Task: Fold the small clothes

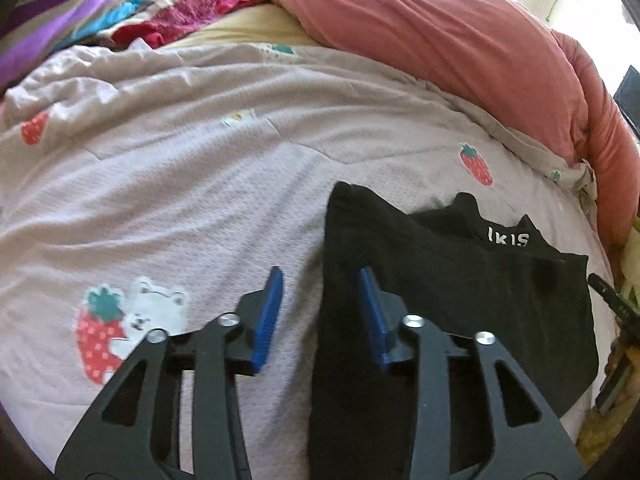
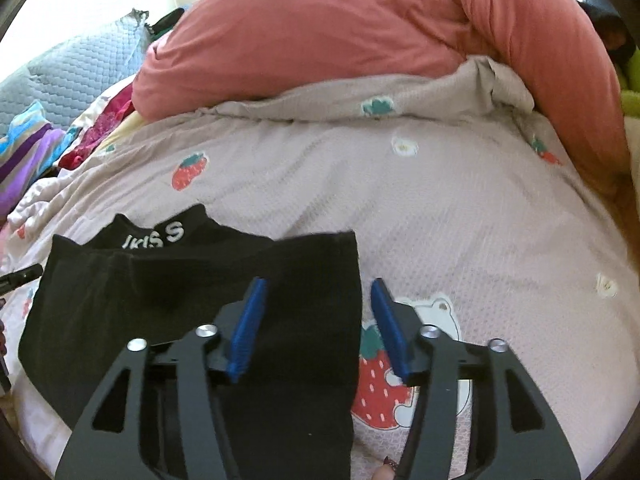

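A: We've got both tools tilted down over the pink strawberry-print quilt [image 1: 200, 184], and the small black knit garment with white lettering [image 1: 460, 280] lies flat between us

B: Our left gripper [image 1: 320, 312] stands spread, straddling its left edge, pinching nothing

A: Same for our right gripper [image 2: 316, 324]: blue pads [image 2: 248, 328] apart over the right edge, nothing clamped

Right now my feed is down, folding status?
Left gripper open, right gripper open, neither holding. Black garment lying flat on bedspread. Nothing in the way.
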Demonstrator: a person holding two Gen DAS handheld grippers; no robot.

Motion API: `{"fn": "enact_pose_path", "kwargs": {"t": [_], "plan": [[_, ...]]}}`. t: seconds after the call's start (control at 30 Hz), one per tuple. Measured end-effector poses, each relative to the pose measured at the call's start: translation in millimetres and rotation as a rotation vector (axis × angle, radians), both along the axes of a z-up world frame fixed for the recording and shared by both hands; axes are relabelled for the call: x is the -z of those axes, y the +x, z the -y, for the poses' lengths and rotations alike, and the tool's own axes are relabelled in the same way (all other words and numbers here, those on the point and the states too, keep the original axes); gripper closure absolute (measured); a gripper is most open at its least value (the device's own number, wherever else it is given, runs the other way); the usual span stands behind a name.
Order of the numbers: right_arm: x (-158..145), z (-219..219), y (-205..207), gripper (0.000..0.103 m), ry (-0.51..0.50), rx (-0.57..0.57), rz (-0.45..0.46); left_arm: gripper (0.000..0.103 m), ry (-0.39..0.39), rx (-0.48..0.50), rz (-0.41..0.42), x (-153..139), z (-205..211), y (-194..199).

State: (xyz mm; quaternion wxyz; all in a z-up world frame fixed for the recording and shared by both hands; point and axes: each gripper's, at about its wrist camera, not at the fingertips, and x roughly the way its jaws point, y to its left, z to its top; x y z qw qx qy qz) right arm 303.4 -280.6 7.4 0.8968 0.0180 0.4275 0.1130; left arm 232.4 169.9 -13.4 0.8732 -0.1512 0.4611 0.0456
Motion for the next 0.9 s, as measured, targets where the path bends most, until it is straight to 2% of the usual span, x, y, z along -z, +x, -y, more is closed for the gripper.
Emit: {"fn": "enact_pose_path", "kwargs": {"t": [0.07, 0.17, 0.2, 0.27, 0.37, 0.57, 0.67, 0.8, 0.9], "plan": [[5.7, 3.2, 4.6, 0.045, 0.028, 0.009, -0.018, 0.062, -0.016, 0.007, -0.002, 4.2, 3.8, 5.2], [12.5, 5.7, 11.3, 0.047, 0.072, 0.013, -0.049, 0.062, -0.016, 0.033, -0.003, 7.9, 10.1, 11.8], [14.3, 5.3, 12.0, 0.060, 0.084, 0.005, -0.058, 0.065, 0.000, 0.045, -0.004, 8.4, 14.1, 14.0], [15.0, 4.8, 10.8, 0.082, 0.084, 0.003, -0.055, 0.097, 0.031, 0.058, 0.003, 8.0, 19.2, 14.5], [7.4, 7.0, 4.2, 0.094, 0.088, -0.004, -0.023, 0.100, 0.076, 0.079, 0.042, -0.1, 23.7, 8.6], [-18.6, 20.7, -0.1, 0.095, 0.123, 0.026, 0.075, 0.100, 0.074, 0.066, 0.154, -30.6, 15.7, 3.5], [-7.1, 17.2, 10.5, 0.095, 0.083, 0.047, 0.047, 0.100, 0.083, 0.041, 0.136, -26.0, 13.6, 11.7], [23.0, 4.6, 15.6, 0.094, -0.015, 0.069, -0.010, 0.100, 0.106, 0.025, 0.069, 0.7, 15.7, 18.5], [29.7, 4.3, 12.6, 0.093, -0.024, 0.086, -0.012, 0.097, 0.107, 0.015, 0.041, 18.3, 14.7, 13.8]]}}
